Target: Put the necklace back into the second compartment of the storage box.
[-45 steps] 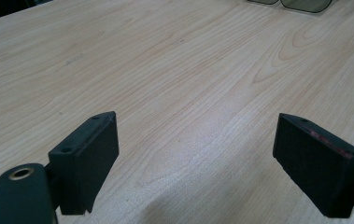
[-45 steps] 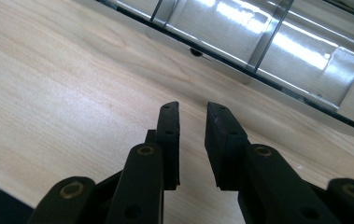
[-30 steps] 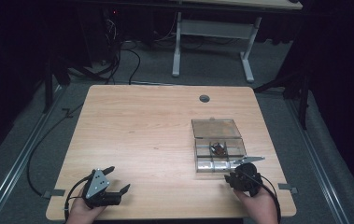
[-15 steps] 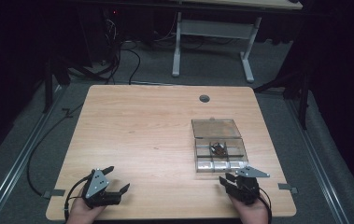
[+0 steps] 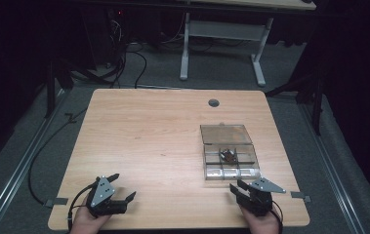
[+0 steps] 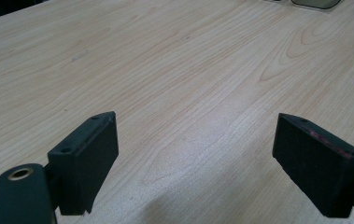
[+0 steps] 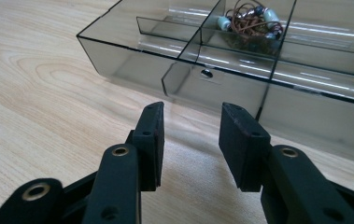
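Right tongs (image 5: 245,191) sit low in the frame's lower right, jaws parted a little and gripping nothing, aimed at the near wall of the box (image 5: 231,173). The clear box lies right of centre on the tabletop (image 5: 148,131), lid folded back flat, long axis running up and away toward the frame's top. A bracelet (image 7: 249,21) already lies bunched in a middle compartment, so I'd judge the placing done, with maybe closing left. Left tongs (image 5: 123,195), lower left, gape wide and empty.
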`<state>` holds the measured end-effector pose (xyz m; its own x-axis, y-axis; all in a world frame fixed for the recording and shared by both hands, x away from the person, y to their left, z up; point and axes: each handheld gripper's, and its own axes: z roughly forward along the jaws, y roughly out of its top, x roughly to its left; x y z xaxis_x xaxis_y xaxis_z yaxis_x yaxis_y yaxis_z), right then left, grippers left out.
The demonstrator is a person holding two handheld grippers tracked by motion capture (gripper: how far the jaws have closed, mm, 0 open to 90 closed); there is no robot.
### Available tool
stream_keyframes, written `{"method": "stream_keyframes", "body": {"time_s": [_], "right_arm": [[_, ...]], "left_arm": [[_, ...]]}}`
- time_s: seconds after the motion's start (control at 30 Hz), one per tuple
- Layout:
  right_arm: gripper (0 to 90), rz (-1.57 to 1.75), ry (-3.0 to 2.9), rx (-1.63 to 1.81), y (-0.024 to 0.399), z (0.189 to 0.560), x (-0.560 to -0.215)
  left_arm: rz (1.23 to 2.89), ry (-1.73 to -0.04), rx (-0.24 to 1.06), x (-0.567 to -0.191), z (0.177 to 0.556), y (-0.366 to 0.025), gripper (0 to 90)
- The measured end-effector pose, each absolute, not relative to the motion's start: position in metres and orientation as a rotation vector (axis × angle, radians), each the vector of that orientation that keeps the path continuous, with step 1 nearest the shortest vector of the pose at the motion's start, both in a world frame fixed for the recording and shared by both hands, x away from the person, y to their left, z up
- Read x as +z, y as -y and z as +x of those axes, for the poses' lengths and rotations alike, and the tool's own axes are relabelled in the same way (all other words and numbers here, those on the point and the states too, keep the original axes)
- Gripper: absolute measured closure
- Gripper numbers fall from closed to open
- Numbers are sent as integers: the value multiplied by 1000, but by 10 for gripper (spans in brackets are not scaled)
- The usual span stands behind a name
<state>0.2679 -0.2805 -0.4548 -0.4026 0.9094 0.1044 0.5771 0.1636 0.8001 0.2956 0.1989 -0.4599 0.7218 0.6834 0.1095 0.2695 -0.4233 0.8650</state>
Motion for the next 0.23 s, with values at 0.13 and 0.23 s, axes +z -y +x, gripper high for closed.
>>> {"method": "stream_keyframes", "body": {"time_s": [0.13, 0.23], "right_arm": [[610, 1419, -2043, 1124, 282, 269, -455], [610, 1421, -2042, 1122, 281, 269, -455]], "left_arm": [[2003, -725, 570, -460, 295, -199, 149], [2001, -723, 569, -460, 295, -199, 148]]}}
